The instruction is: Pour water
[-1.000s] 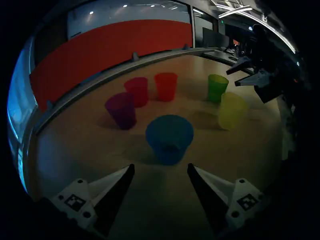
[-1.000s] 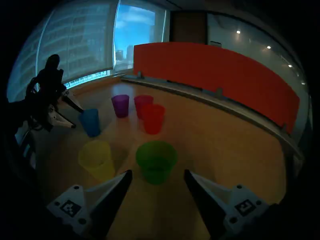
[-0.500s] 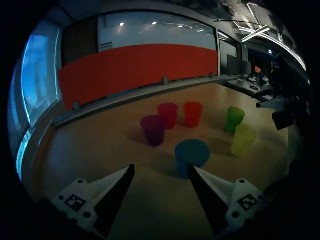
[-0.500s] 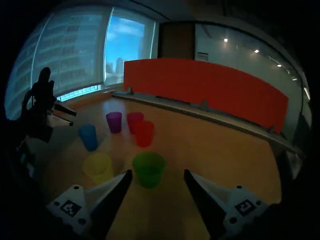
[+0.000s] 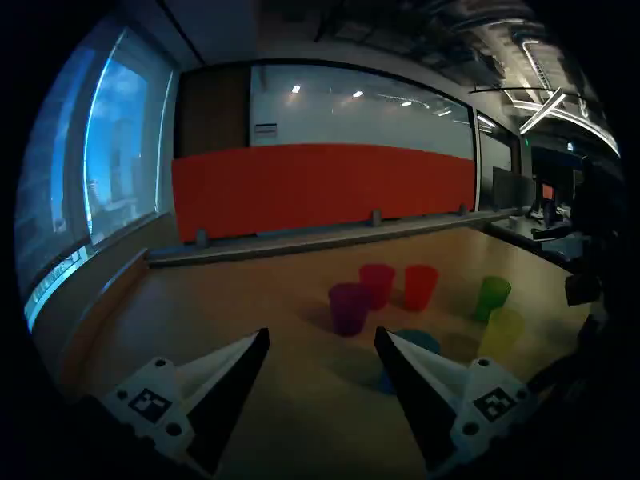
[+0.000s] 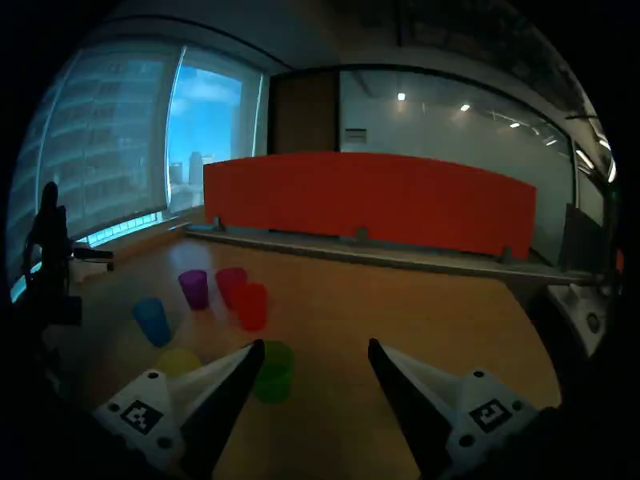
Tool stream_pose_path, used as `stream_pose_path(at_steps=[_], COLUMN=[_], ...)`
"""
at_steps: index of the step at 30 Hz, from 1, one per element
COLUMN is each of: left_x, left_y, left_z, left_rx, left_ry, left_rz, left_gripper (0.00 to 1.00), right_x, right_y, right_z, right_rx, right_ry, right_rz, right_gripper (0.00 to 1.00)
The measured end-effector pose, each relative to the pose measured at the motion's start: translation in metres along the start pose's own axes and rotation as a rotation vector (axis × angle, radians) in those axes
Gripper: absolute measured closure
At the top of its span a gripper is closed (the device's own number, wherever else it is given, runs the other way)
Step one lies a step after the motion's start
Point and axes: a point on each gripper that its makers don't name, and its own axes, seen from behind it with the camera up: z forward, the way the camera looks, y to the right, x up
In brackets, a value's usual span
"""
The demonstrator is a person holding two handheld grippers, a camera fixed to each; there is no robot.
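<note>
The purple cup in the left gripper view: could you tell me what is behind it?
A pink cup, its lower left hidden by the purple cup; farther back, a red partition.

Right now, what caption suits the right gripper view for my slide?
Open right tongs hover over a wooden table, a translucent green plastic cup just ahead.

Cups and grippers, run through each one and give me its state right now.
Purple cup: upright, not held.
Pink cup: upright, not held.
Red cup: upright, not held.
Green cup: upright, not held.
Yellow cup: upright, not held.
Blue cup: upright, not held.
Left gripper: open, holding nothing.
Right gripper: open, holding nothing.
</note>
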Motion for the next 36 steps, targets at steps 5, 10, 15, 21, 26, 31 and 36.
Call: stream_pose_path(at_steps=[5,10,15,21,26,31,36], left_x=[0.011,0.013,0.019,0.025,0.028,0.032,0.033], left_y=[-0.001,-0.006,-0.010,-0.009,-0.010,-0.009,-0.007], left_z=[-0.004,-0.004,-0.004,-0.006,-0.006,-0.005,-0.003], left_rx=[0.020,0.052,0.091,0.124,0.152,0.169,0.181], left_ry=[0.051,0.070,0.105,0.154,0.181,0.206,0.221], left_rz=[-0.011,-0.011,-0.010,-0.032,-0.033,-0.034,-0.038], left_gripper=[0.02,0.02,0.02,0.02,0.02,0.02,0.02], right_x=[0.007,0.014,0.021,0.028,0.031,0.033,0.034], right_y=[0.004,0.011,0.016,0.028,0.032,0.038,0.040], right_z=[0.000,0.002,0.002,0.000,-0.001,-0.002,-0.003], right_rx=[-0.029,-0.075,-0.118,-0.195,-0.231,-0.268,-0.284], right_ry=[0.035,0.074,0.119,0.182,0.225,0.262,0.286], right_rz=[0.011,0.012,0.015,0.015,0.000,0.012,0.024], right_gripper=[0.00,0.00,0.00,0.00,0.00,0.00,0.00])
